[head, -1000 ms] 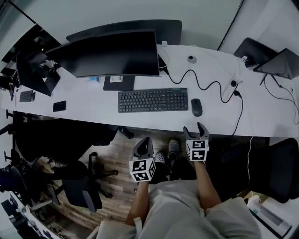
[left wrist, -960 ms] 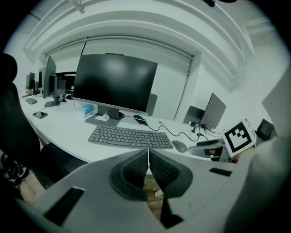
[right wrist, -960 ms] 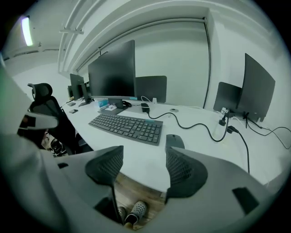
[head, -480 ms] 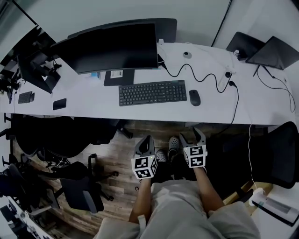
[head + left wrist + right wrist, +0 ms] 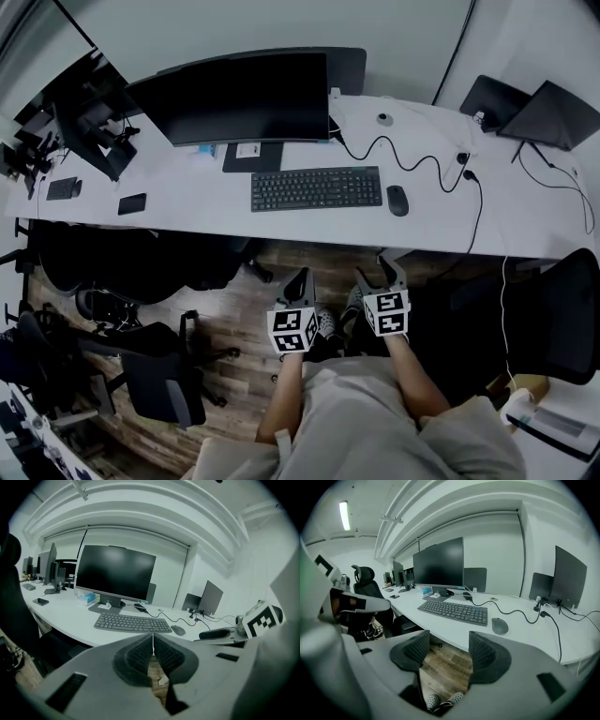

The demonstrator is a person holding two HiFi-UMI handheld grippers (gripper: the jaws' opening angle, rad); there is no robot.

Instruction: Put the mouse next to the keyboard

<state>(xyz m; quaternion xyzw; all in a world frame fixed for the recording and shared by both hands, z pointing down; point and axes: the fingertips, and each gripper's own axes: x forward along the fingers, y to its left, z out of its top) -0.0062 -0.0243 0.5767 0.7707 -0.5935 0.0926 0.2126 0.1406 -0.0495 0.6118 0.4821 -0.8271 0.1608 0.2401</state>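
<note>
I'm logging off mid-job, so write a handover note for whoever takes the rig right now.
Left gripper: shut, empty, over the floor, short of the desk.
Right gripper: open, empty, jaws have just been closing, also off the desk.
Mouse: on the desk just right of the keyboard, not touching it.
Done: placement looks complete.
Left: nothing apparent.

A long white tabletop [image 5: 187, 208] is set against a pale wall [image 5: 281, 23]; black office chairs [image 5: 167, 382] are parked on a wood-plank floor [image 5: 236, 314].

Bare desk [image 5: 187, 211] left of keyboard [image 5: 316, 188], mouse [image 5: 397, 200] just right of it, black cable [image 5: 404, 168] looping behind
</note>
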